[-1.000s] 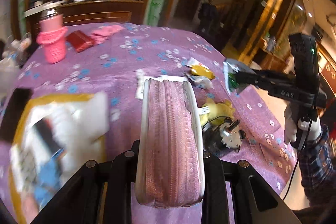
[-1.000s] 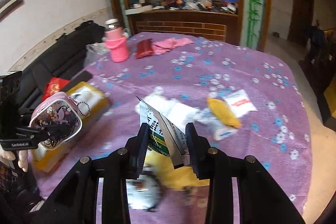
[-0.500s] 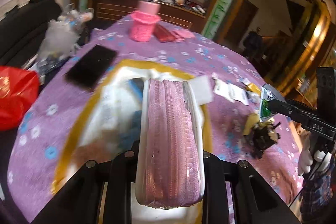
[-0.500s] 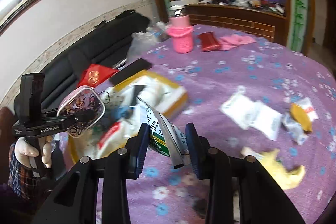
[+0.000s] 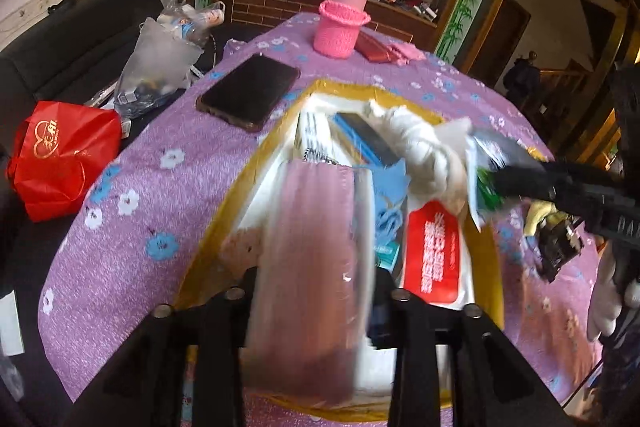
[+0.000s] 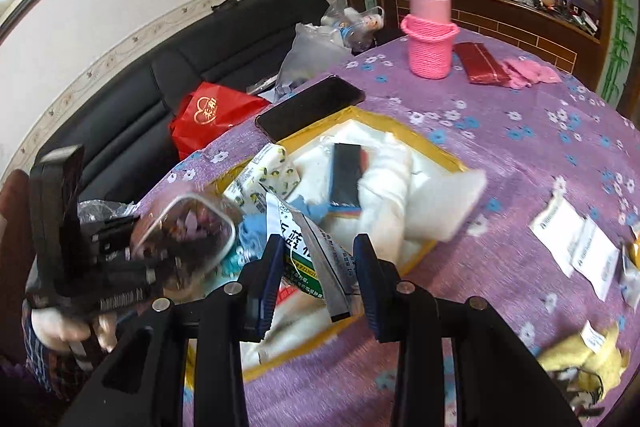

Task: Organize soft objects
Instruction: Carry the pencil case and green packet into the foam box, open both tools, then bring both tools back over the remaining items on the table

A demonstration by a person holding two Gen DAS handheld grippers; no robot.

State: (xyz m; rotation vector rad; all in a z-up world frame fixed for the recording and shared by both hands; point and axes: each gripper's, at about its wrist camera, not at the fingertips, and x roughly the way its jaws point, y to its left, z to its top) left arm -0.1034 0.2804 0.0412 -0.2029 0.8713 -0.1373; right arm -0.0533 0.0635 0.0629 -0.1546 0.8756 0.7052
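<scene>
Left gripper point(image 5: 316, 283) clamped on pouch point(image 5: 312, 267), right gripper point(image 6: 316, 267) on packet point(image 6: 316, 255) (both over box point(image 6: 400, 131), 12 o'clock); early release risks spilling onto bench point(image 6: 520, 155).

Both wrist views bulge hard with fisheye warp, black vignette eating every corner, straight edges bending toward the rims. Light is soft, indoor, fairly dim, and the purple tablecloth point(image 5: 168, 187) reads evenly lit with only faint shadows. In the left wrist view the pink pouch point(image 5: 312, 267) at lower centre is smeared by motion blur, its edges ghosted, while the black phone point(image 5: 250, 93) sits sharp. Warm lamp glow burns at the far right edge there. In the right wrist view the pouch at middle left point(image 6: 188, 231) blurs to streaks; the pink bottle point(image 6: 430, 39) at upper centre is crisp, with small bright lamps glinting behind glass upper right.
</scene>
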